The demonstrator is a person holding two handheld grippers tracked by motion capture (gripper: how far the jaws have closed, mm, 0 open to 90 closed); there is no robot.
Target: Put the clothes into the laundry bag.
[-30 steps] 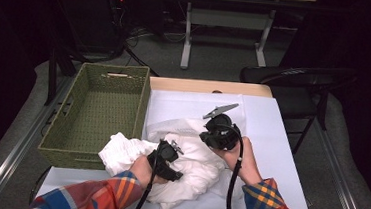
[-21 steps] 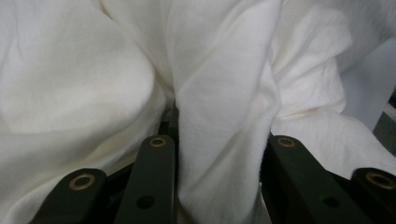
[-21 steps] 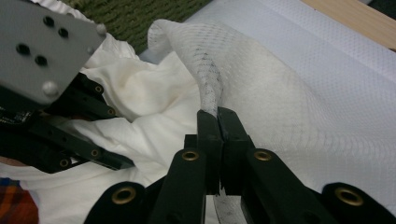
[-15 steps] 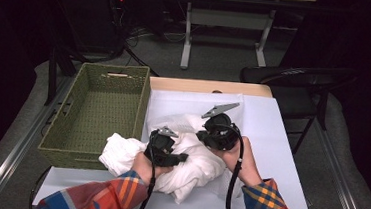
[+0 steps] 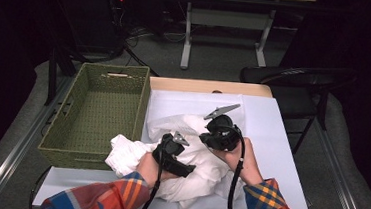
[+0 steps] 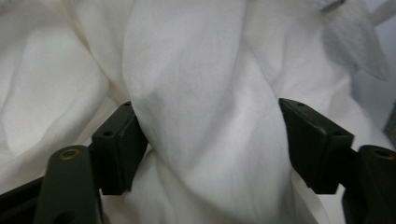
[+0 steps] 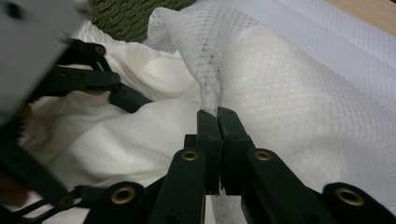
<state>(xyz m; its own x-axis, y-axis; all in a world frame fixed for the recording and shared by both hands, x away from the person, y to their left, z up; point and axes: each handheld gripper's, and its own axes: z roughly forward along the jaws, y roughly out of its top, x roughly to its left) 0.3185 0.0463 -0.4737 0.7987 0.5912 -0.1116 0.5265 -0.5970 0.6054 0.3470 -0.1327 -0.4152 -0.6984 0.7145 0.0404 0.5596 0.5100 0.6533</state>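
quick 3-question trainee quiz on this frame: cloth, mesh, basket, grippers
1. True or false: the right gripper has its jaws shut on the mesh.
2. What lies between the left gripper's jaws? A) cloth B) basket rim C) cable
3. On which side of the cloth does the basket stand in the high view?

Key:
1. True: the jaws pinch a fold of mesh.
2. A: a fold of white cloth sits between the jaws, which have just been opening and stand apart.
3. Left, touching the cloth's edge.
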